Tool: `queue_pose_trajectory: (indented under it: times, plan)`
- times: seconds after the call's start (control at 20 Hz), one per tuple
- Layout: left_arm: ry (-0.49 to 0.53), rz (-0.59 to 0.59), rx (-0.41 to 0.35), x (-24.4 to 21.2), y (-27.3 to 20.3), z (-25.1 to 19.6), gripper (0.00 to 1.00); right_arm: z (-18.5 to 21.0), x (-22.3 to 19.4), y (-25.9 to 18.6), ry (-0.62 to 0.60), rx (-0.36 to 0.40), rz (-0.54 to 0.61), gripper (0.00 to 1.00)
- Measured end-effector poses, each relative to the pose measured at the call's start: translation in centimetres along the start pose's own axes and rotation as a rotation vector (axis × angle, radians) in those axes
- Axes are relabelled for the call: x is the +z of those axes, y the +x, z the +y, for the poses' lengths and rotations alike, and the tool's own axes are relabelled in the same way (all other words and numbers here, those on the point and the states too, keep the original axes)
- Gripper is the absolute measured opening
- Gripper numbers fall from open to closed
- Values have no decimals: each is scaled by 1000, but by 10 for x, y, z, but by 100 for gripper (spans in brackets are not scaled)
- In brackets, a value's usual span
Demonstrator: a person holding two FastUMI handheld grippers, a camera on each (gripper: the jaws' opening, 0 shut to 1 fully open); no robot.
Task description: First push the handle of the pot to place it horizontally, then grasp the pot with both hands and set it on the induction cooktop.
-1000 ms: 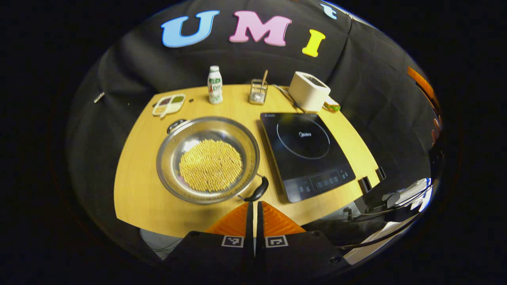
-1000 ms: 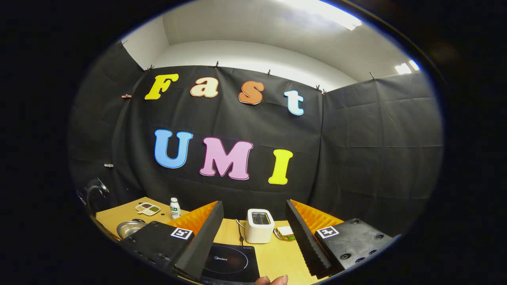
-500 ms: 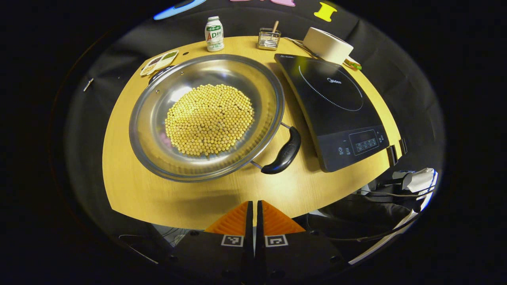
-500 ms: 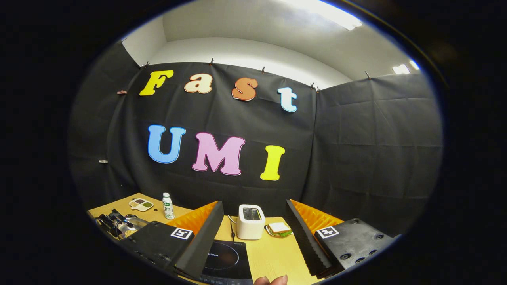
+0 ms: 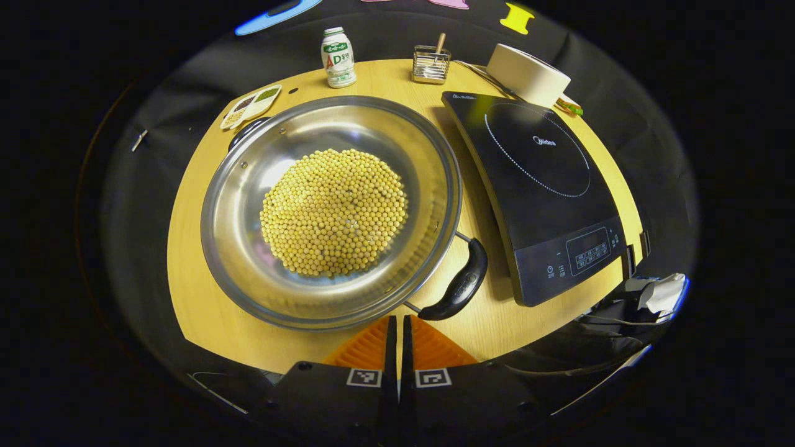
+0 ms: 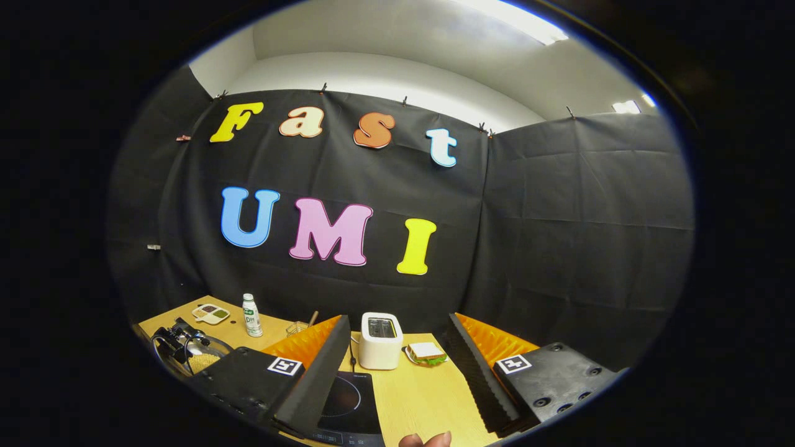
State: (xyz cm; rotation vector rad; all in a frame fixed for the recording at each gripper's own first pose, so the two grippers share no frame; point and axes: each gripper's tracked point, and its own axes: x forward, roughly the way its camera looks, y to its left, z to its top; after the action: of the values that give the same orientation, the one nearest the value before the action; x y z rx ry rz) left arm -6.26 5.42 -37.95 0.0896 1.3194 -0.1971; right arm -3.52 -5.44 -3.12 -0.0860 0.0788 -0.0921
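Observation:
A wide steel pot [image 5: 248, 186] of yellow beans sits on the wooden table [image 5: 199, 310], left of the black induction cooktop [image 5: 534, 180]. Its near black handle [image 5: 463, 282] points toward the table's front right; the far handle [image 5: 245, 130] points back left. My left gripper [image 5: 397, 321] is shut and empty, its tips just in front of the pot's near rim and a little left of the near handle. My right gripper [image 6: 397, 320] is open and empty, held high over the front edge of the cooktop [image 6: 348, 403]. The pot [image 6: 199, 354] shows low on the left there.
At the back stand a small bottle [image 5: 337, 48], a divided dish [image 5: 251, 105], a wire holder [image 5: 430, 62], a white toaster [image 5: 528, 74] and a sandwich [image 6: 425, 352]. Cables and cloth [image 5: 658, 292] lie off the table's right corner. A fingertip [image 6: 425, 439] shows at the bottom edge.
My shut left gripper has come down and forward, so the pot and its near handle are now much closer. The right gripper stays open and has drifted slightly.

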Motion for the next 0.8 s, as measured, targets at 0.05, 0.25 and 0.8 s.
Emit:
queue_pose_trajectory:
  times: [0.05, 0.25, 0.8]
  plan:
    - [11, 2, 10, 3, 1, -2, 6, -2, 0, 2, 0, -2, 1, 97]
    - [10, -2, 26, 20, 6, -9, 6, -10, -2, 7, 11, -15, 6, 97]
    - [20, -39, 78, 72, 21, -32, 6, -29, -12, 21, 13, -44, 23, 98]
